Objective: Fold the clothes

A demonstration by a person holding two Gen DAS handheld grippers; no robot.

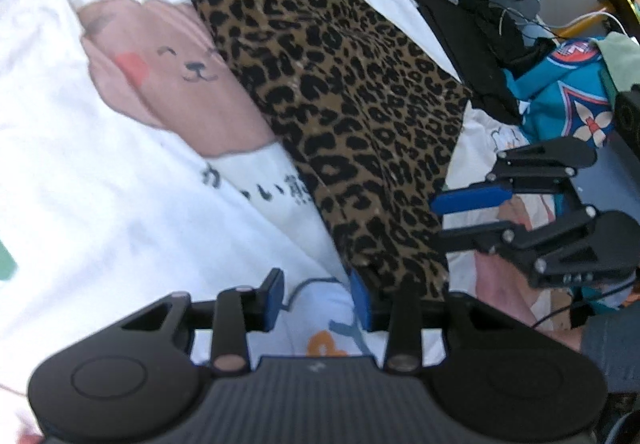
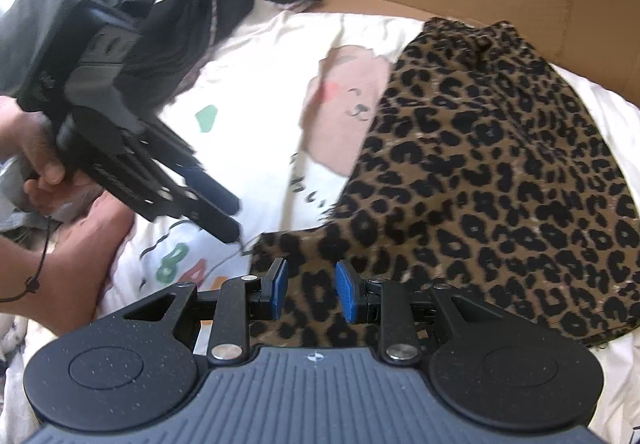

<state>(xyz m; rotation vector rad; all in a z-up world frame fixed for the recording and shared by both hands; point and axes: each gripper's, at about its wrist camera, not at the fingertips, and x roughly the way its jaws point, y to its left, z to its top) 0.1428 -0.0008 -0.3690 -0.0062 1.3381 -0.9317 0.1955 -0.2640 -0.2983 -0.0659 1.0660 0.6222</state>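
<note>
White bedding printed with a pink bear carries a leopard-print garment. Left gripper and right gripper hover over its near edge, fingers parted, gripping nothing.

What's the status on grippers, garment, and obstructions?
Left gripper open, right gripper open, both at near edge of leopard-print garment. It lies on white printed sheet. Nothing in the way.

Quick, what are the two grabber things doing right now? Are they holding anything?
Left gripper: open, holding nothing, at the edge of the leopard-print garment.
Right gripper: open, fingers either side of the garment's near edge, not clamped.
</note>
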